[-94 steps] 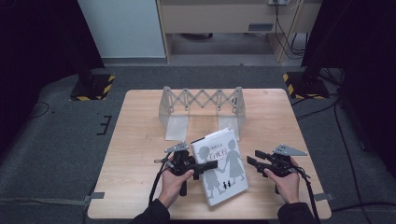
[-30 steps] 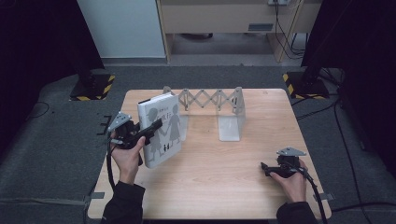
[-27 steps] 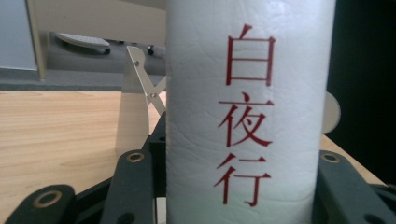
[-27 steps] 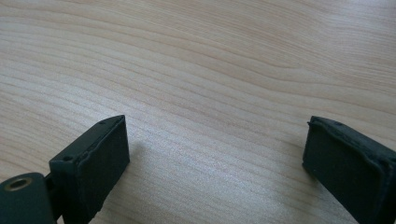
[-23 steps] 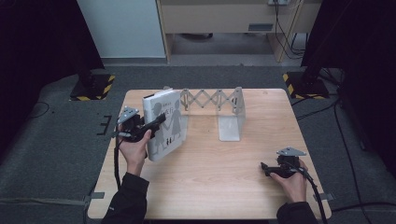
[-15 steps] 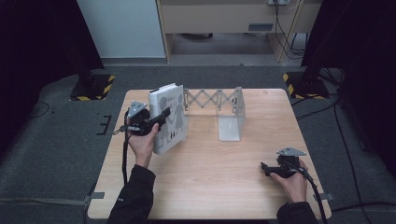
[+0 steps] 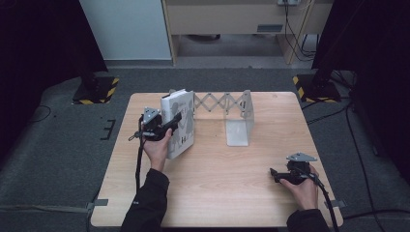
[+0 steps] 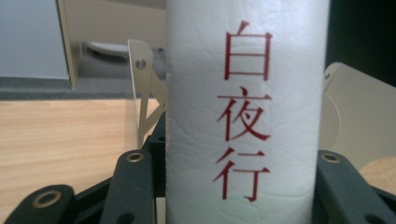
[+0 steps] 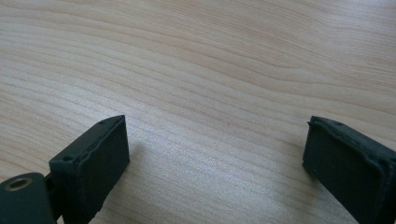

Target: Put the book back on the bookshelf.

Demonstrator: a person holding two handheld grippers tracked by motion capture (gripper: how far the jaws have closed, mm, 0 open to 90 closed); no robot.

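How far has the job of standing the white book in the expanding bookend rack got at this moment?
Done: the book is off the table and upright, clamped by its spine in the left gripper. In hand: it stands at the left end plate of the bookend rack, seemingly just in front of it. Left: setting it down between the end plates and letting go. The right gripper rests open near the table's front right, holding nothing.

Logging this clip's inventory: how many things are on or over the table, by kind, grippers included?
Book (white, clamped in the left gripper): 1
Expanding metal bookend rack: 1
Grippers, left one and right gripper with fingers apart over bare table: 2
Total: 4
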